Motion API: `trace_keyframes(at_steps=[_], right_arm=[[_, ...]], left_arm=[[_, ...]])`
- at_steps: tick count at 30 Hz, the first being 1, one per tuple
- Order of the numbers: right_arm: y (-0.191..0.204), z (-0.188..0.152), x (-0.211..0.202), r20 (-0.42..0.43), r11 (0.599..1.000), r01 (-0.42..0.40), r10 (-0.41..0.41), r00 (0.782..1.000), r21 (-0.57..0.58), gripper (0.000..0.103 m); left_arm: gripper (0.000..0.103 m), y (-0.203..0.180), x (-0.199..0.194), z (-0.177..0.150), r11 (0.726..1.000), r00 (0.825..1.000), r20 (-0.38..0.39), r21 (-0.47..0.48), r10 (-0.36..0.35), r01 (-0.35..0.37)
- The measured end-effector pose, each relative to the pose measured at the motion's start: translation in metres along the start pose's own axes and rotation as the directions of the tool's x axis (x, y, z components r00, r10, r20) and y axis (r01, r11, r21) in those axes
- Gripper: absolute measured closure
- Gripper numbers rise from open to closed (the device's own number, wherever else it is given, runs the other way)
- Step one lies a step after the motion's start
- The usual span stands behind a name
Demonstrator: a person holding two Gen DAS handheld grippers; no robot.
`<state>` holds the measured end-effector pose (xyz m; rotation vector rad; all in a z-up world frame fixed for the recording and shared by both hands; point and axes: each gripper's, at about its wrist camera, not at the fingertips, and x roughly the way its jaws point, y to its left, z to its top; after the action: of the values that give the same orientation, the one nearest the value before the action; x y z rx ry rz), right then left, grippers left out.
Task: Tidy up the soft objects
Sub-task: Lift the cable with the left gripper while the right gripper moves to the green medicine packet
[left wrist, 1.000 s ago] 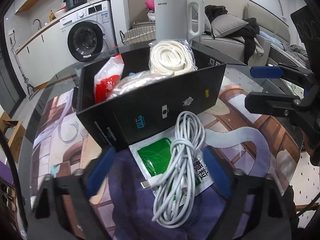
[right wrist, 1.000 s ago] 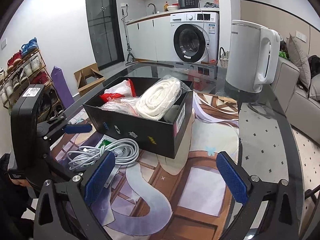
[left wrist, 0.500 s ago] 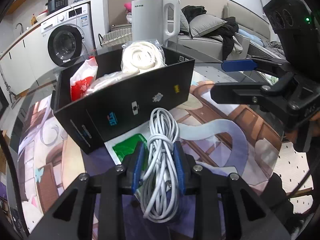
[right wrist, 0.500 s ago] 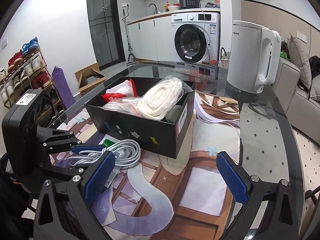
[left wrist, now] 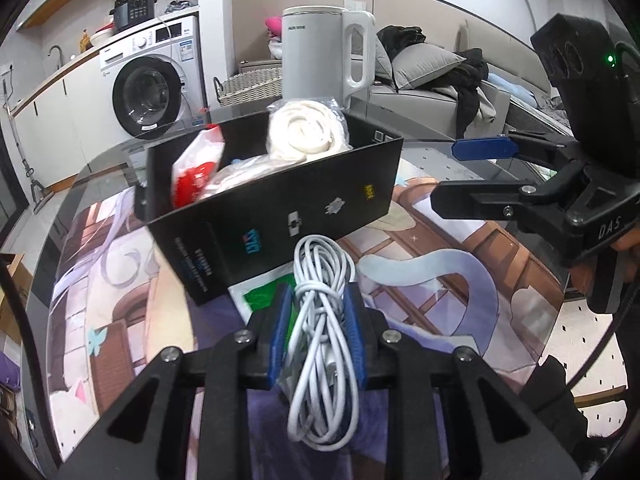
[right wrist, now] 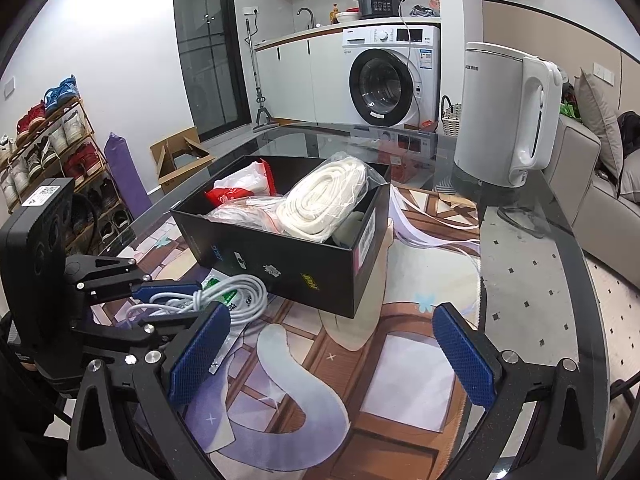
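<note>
My left gripper (left wrist: 318,324) is shut on a coiled white cable (left wrist: 320,340), which also shows in the right wrist view (right wrist: 224,296), just in front of the black box (left wrist: 280,216). The cable lies over a green and white packet (left wrist: 262,294). The box (right wrist: 304,264) holds a bagged white rope coil (right wrist: 320,200), a red and white bag (right wrist: 236,188) and clear bags. My right gripper (right wrist: 332,352) is open and empty, to the right of the box over the mat; its arm shows in the left wrist view (left wrist: 520,196).
A white electric kettle (right wrist: 504,116) stands on the glass table (right wrist: 532,264) behind the box. A printed mat (right wrist: 400,380) covers the table. A washing machine (right wrist: 388,80), shoe rack (right wrist: 52,148) and sofa (left wrist: 440,80) stand around the room.
My left gripper closed on the white cable, from wide open a second ago, and has lifted it slightly. The right gripper stayed open and almost still.
</note>
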<state>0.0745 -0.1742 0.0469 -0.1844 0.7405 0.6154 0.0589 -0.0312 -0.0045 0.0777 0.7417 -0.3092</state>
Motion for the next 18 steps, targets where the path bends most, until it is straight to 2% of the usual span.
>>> trace_keyframes(at_steps=[5, 12, 18], right_arm=[[0.003, 0.000, 0.002, -0.006, 1.000, -0.009, 0.009, 1.000, -0.002, 0.000], [0.013, -0.002, 0.008, -0.027, 0.999, -0.047, 0.047, 0.999, -0.004, 0.000], [0.032, -0.006, 0.024, -0.081, 0.995, -0.100, 0.100, 0.992, 0.005, 0.000]], left_arm=[[0.079, 0.008, -0.012, -0.006, 1.000, 1.000, 0.021, -0.027, -0.005, 0.006], [0.079, 0.028, -0.034, -0.009, 0.995, 0.996, 0.079, -0.087, 0.047, -0.040], [0.079, 0.046, -0.043, -0.013, 0.989, 0.991, 0.107, -0.130, 0.086, -0.072]])
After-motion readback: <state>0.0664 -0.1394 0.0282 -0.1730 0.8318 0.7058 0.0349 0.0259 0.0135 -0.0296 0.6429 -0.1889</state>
